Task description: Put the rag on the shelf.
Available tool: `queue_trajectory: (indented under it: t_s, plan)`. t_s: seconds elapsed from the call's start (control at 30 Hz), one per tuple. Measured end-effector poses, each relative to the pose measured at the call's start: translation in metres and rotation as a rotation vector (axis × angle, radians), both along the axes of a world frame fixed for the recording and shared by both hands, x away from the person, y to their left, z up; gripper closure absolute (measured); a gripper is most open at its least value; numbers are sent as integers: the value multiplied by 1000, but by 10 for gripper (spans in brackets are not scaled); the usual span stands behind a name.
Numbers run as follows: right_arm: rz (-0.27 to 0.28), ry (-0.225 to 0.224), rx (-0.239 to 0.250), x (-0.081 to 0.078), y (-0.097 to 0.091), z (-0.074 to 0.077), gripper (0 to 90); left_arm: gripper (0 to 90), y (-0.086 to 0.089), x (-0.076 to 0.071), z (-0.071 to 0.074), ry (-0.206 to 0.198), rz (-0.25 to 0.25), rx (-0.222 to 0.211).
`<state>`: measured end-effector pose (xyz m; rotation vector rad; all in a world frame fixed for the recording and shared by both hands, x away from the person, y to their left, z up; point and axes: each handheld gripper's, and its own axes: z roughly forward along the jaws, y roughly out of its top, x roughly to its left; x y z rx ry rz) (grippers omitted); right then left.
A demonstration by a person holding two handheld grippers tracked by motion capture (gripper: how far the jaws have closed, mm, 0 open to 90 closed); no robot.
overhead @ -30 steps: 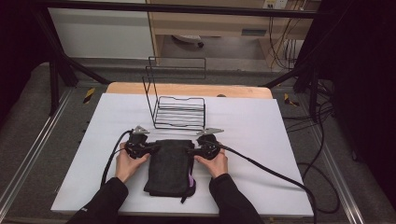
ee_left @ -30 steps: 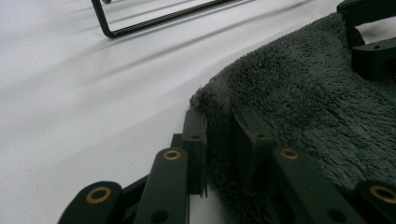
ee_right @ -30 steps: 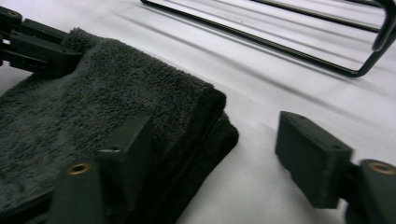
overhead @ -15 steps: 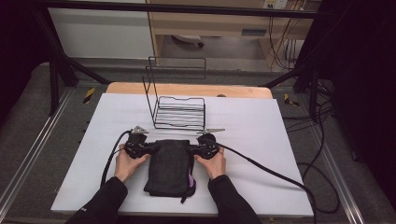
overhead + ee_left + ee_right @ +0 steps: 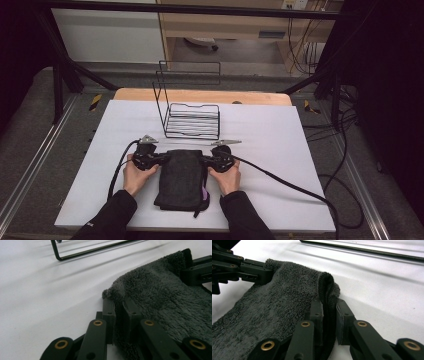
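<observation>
Your left gripper (image 5: 159,159) and right gripper (image 5: 206,160) each clamp a far corner of the dark grey towel (image 5: 181,180), and both sets of jaws have just been closing, pinching the fluffy pile between them. The folded, plush towel lies near you on the smooth white table (image 5: 280,150). At twelve o'clock from it stands a thin black wire rack (image 5: 192,112), and beyond the table's pale wooden far edge are dark framing and loose cables.

A dark grey, fluffy towel (image 5: 181,177) lies folded into a long rectangle on the white counter (image 5: 280,145), its far corners pinched up, a purple tag peeking out at its right edge.
</observation>
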<state>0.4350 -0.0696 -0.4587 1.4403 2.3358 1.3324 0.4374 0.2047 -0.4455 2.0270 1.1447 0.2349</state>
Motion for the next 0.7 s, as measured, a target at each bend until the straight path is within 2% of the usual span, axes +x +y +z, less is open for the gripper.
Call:
queue_trajectory:
  t_s: [0.03, 0.23, 0.37, 0.53, 0.7]
  plan:
    - [0, 2, 4, 0, 0, 1, 793, 815, 1, 0, 1, -7, 1, -3]
    - [2, -52, 13, -6, -1, 9, 795, 818, 3, -7, 12, -55, 2, -28]
    - [4, -99, 36, -10, -1, 14, 796, 819, 5, -14, 19, -86, -4, -38]
    - [13, -149, 60, -17, -2, 22, 798, 819, 9, -22, 28, -121, -2, -75]
    - [19, -178, 91, -22, -4, 31, 799, 820, 11, -31, 38, -154, -2, -98]
